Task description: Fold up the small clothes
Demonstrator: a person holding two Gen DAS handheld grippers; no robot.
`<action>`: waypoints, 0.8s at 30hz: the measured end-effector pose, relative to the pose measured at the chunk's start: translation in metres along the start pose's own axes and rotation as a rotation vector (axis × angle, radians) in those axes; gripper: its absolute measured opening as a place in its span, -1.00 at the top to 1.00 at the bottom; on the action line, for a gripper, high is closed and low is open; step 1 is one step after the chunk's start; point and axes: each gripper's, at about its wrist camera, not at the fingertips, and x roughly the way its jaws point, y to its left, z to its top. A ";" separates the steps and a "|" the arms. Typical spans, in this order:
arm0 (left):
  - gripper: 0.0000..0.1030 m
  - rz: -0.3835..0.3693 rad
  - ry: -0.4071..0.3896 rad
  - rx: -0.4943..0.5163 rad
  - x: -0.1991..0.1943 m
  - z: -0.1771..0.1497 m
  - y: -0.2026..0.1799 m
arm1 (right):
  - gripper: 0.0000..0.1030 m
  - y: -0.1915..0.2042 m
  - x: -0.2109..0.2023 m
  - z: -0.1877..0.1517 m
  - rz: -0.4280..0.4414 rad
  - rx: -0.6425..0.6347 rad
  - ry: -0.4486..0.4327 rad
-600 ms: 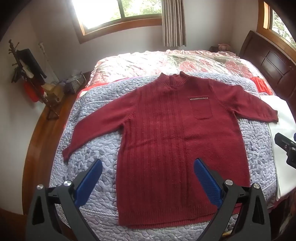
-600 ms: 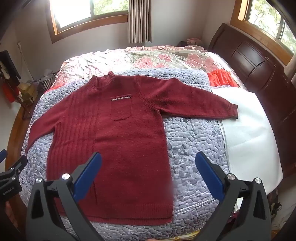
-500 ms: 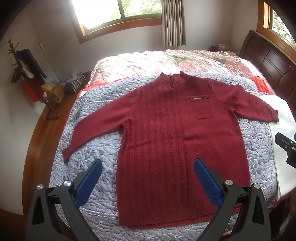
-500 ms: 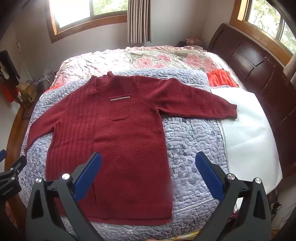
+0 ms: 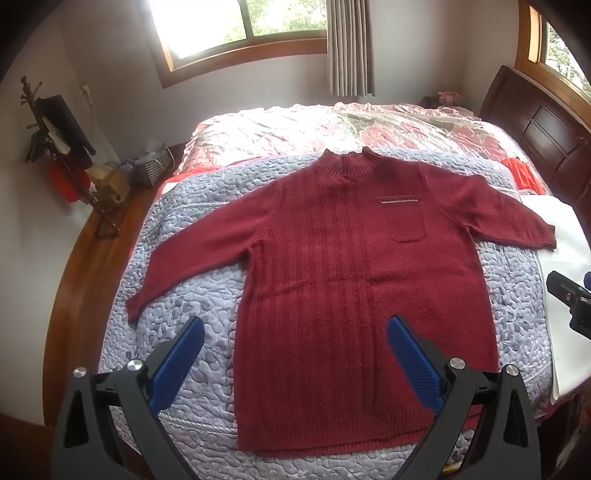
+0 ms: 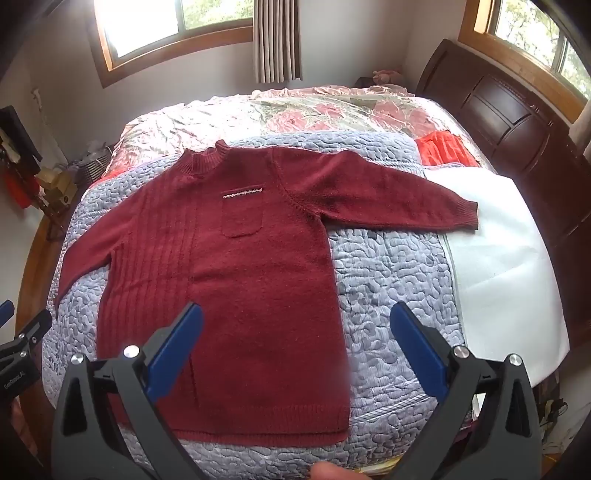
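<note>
The left gripper [image 5: 295, 363] hangs above the hem with its blue jaws spread wide — holding nothing. The right gripper [image 6: 295, 354] is just as wide and empty. Beyond them the dark red sweater [image 5: 347, 295] lies flat, sleeves out, on a grey quilted blanket [image 5: 192, 306] — collar toward the window [image 5: 243, 26].

Dark red knit sweater [image 5: 343, 291], chest pocket, flat face-up, sleeves spread, on bed
</note>
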 end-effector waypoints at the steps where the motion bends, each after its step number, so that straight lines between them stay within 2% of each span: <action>1: -0.93 -0.001 -0.003 0.000 -0.001 0.000 0.000 | -0.95 0.000 0.001 0.000 0.006 0.004 0.003; 12: -0.93 -0.002 -0.006 0.001 -0.003 0.001 0.000 | -0.95 0.006 0.004 -0.001 0.047 -0.005 0.005; 24: -0.93 0.002 -0.003 -0.009 -0.002 0.000 0.002 | -0.95 0.002 0.002 -0.001 0.041 0.024 -0.001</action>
